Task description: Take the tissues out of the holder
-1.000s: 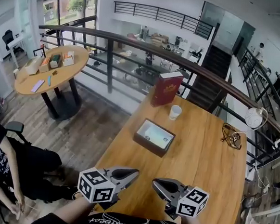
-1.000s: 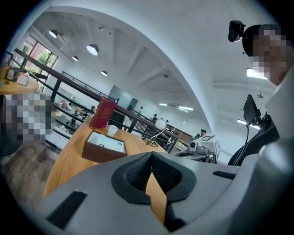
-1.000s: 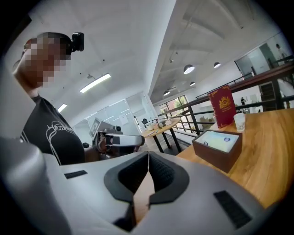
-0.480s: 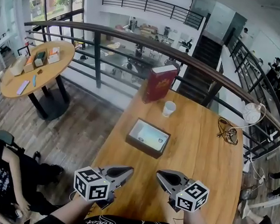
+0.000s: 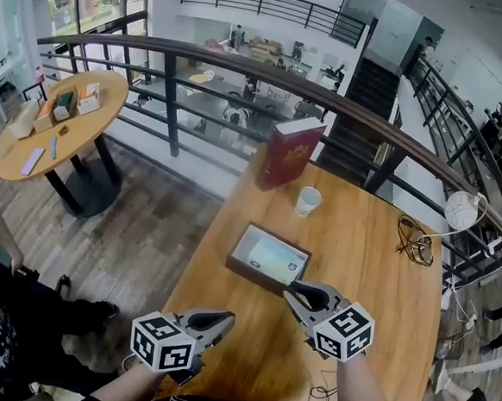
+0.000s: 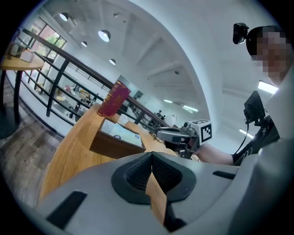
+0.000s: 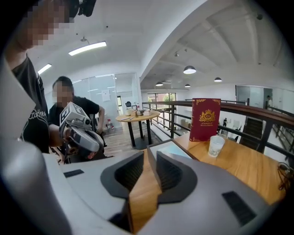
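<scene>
Wooden surface (image 5: 374,283) under us, and the dark brown tissue holder (image 5: 250,273) sits flat around the middle of it. It's a shallow open-topped tray with a pale pack of tissues (image 5: 274,259) lying inside, so nothing's out yet. We've got the right claw (image 5: 289,289) pushed forward with its tip right up by the holder's near right corner; we can't tell from the head view whether it's touching. Its own view shows the jaws cracked apart by just a sliver. They've just been opening, and there's nothing between them, only the surface and the holder's corner showing through the gap. The left claw (image 5: 229,318) hangs close to us on the left, well apart from the holder, jaws pressed together at the tips and empty. A red book (image 5: 291,155) stands upright at the far edge of the surface, with a white paper cup (image 5: 308,201) just on its near right side. Over by the right edge there's a coiled brown cable (image 5: 414,241). Beyond the dark railing (image 5: 170,102), off to the far left, a round table (image 5: 92,131) carries a few small items.
</scene>
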The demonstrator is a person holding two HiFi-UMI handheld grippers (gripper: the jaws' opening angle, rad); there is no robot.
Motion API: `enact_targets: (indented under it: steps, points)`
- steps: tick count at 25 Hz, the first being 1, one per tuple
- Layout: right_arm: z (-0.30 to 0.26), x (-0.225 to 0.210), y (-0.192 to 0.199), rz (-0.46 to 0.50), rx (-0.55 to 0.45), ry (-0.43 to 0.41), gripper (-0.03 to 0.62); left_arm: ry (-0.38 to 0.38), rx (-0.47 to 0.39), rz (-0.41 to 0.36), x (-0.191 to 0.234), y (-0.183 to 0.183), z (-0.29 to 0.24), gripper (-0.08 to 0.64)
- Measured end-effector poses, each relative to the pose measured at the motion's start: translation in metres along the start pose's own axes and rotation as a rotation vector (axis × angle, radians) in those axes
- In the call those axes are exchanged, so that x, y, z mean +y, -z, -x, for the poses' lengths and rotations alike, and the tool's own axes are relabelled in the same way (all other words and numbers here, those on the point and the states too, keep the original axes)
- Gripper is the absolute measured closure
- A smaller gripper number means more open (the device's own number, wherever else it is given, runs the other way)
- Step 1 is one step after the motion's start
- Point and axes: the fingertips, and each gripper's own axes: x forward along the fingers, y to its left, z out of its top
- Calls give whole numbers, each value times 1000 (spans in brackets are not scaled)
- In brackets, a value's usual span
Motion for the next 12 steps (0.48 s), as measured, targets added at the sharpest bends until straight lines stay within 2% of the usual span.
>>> enact_targets:
  steps: [2,5,6,9,12]
  points:
    - [-15,-4,-2,36,30,-38,431,-15,2,29,13,3,3,547]
    - [-38,-16,-7,112,68,-47,388,-37,9,63,30,7,6,548]
    - [-45,-22,-6,138,92,-39,354,-46,11,71,35,9,6,546]
    - [-64,-47,9,204,217,-8,291,-71,6,105,44,16,5,547]
    - [-80,-69,24,249,313,18,267,-90,10,132,53,23,1,547]
